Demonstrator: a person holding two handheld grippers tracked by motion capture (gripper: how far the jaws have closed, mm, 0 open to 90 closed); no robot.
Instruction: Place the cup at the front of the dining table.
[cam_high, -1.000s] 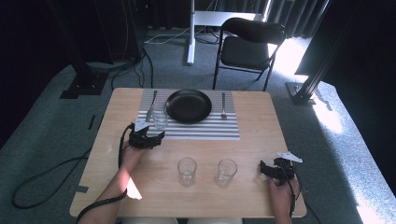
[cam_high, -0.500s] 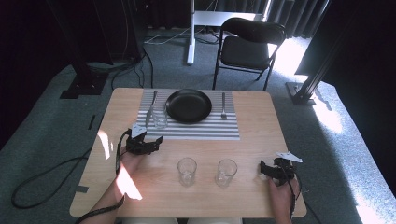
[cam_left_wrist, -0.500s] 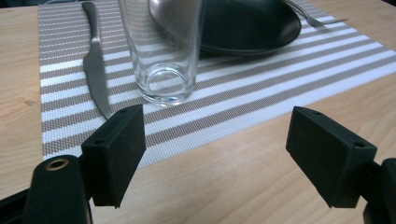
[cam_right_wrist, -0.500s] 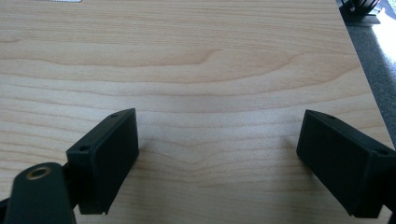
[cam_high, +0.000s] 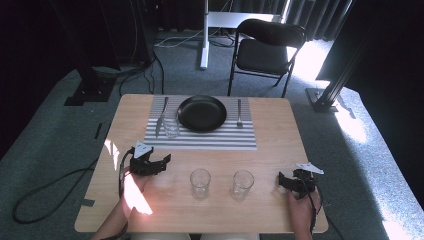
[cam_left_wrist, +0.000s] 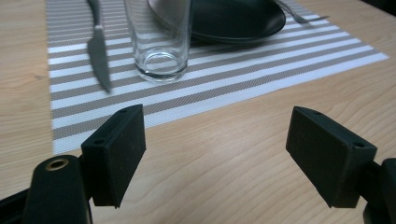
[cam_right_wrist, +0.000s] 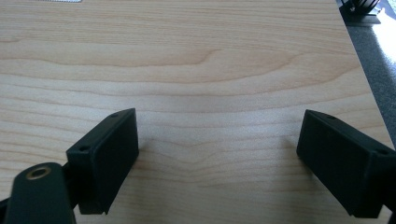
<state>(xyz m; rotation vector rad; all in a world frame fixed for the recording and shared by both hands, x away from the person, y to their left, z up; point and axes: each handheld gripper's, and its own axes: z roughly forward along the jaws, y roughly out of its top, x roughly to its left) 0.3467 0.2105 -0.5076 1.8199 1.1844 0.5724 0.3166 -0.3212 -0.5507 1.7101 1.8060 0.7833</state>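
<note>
So the left gripper (cam_high: 159, 163), jaws open and empty, has the nearer drinking glass (cam_high: 200, 183) at its four o'clock, closer than the right gripper (cam_high: 285, 181), also open.

left gripper (cam_high: 167, 159): black body, grey three-cornered plate on top, black cable looping off at lower left of the high view
right gripper (cam_high: 281, 180): black, same grey plate, black cable trailing
jaw pads: matte black blocks, small screw holes
hinge: brass-ringed hole
forearms: bare, no sleeves
</note>
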